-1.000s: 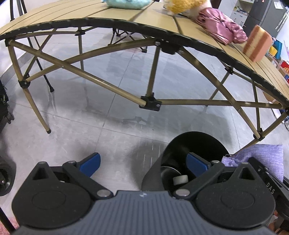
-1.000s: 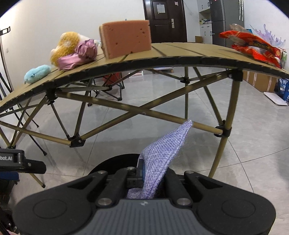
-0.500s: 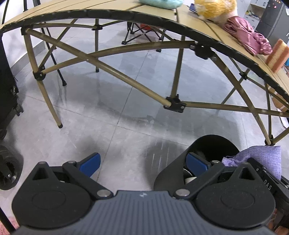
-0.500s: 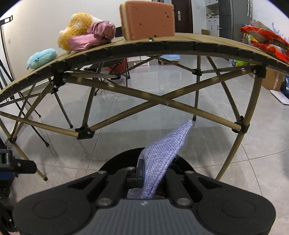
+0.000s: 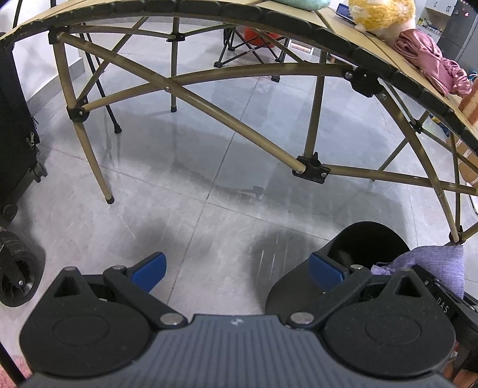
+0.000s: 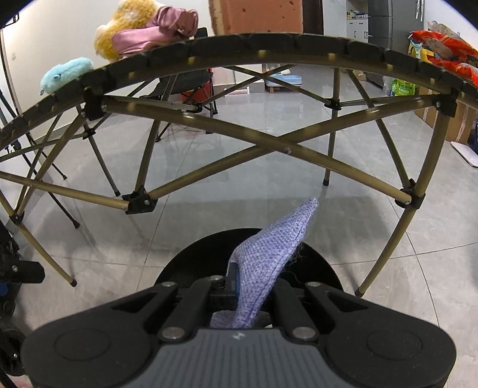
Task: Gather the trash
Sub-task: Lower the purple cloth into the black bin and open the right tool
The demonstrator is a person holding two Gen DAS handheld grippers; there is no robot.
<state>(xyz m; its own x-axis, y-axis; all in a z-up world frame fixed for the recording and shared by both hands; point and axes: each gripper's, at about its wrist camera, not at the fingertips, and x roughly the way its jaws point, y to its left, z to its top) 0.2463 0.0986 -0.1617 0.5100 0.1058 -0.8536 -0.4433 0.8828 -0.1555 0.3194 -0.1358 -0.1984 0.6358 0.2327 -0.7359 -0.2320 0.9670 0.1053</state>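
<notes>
My right gripper (image 6: 239, 283) is shut on a purple woven cloth (image 6: 269, 253) and holds it right above a black round trash bin (image 6: 194, 262) on the floor. The cloth (image 5: 430, 259) and the bin (image 5: 373, 238) also show at the lower right of the left wrist view. My left gripper (image 5: 236, 268) is open and empty, low over the grey tiled floor, left of the bin. Its right blue pad (image 5: 324, 273) sits at the bin's rim.
A folding table (image 6: 269, 41) arches overhead with crossed tan legs (image 5: 227, 119). On it lie an orange sponge (image 6: 257, 15), a pink cloth (image 6: 155, 27), a yellow plush (image 6: 107, 35), a blue plush (image 6: 65, 74) and red snack bags (image 6: 448, 53). A black suitcase (image 5: 15, 125) stands at left.
Both grippers have dropped lower, so the table edge now stands higher in both views. The right gripper still holds the purple cloth over the bin. The left stays open.
</notes>
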